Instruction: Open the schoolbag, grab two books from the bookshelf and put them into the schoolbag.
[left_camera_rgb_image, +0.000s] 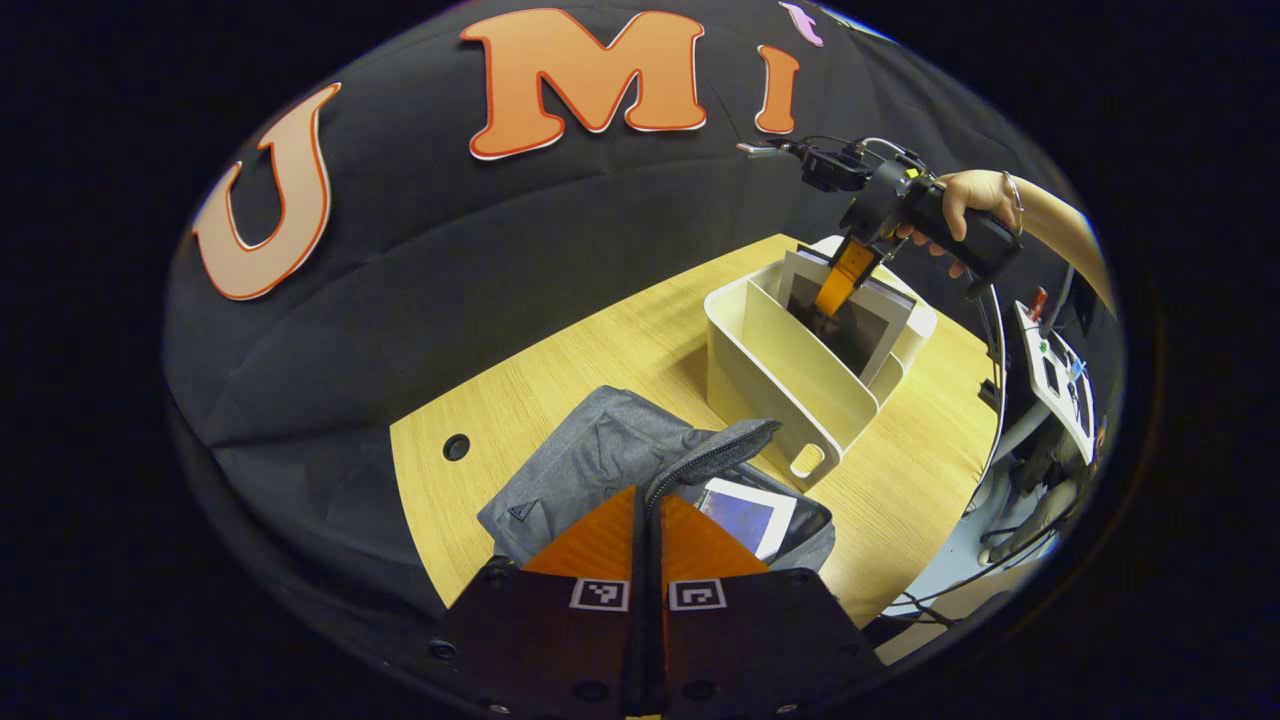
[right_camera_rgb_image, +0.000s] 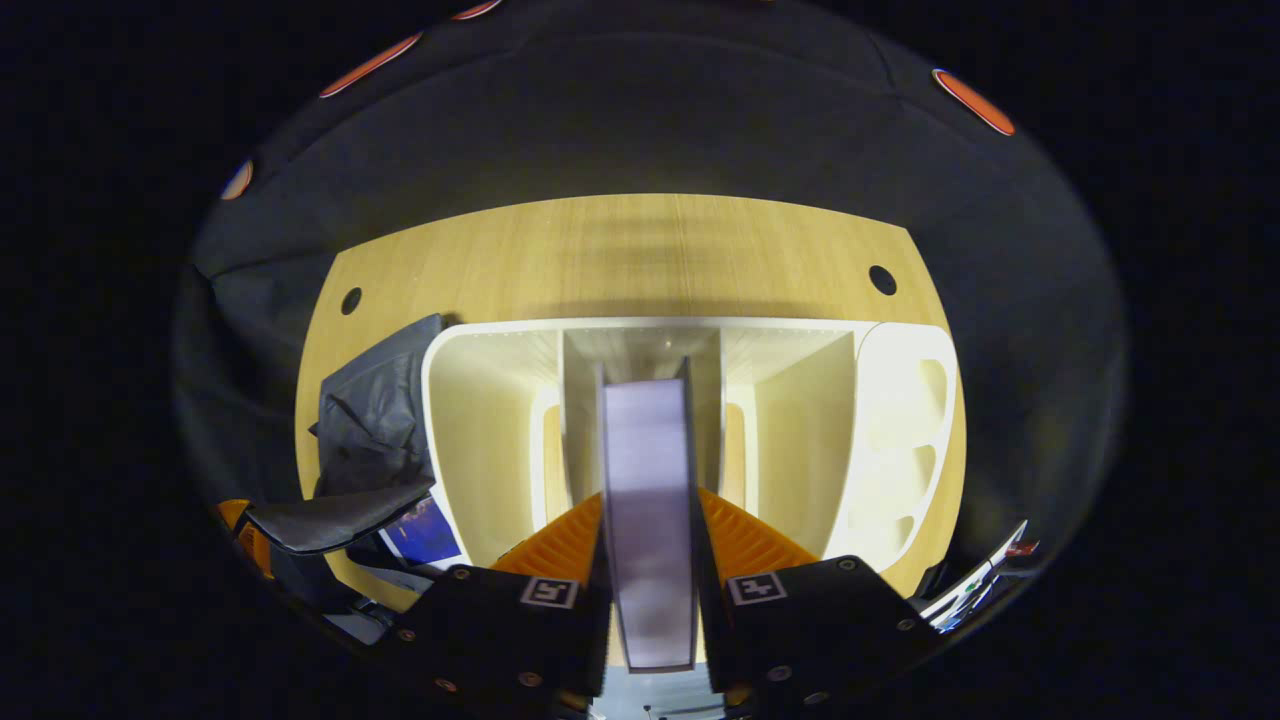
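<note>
Right gripper (right_camera_rgb_image: 650, 530) is clamped on a book (right_camera_rgb_image: 648, 500), bottom centre of its view; the book stands edge-on, long axis running up the frame into the cream bookshelf (right_camera_rgb_image: 900, 420). Its cover looks pale and greyish.

Left gripper (left_camera_rgb_image: 646, 520), bottom centre, is pinched on the grey schoolbag (left_camera_rgb_image: 610, 460) flap, another book (left_camera_rgb_image: 750, 515) inside it, all on the bench (left_camera_rgb_image: 560, 370).

No readable text, label, brand or number stands on anything in either view.
</note>
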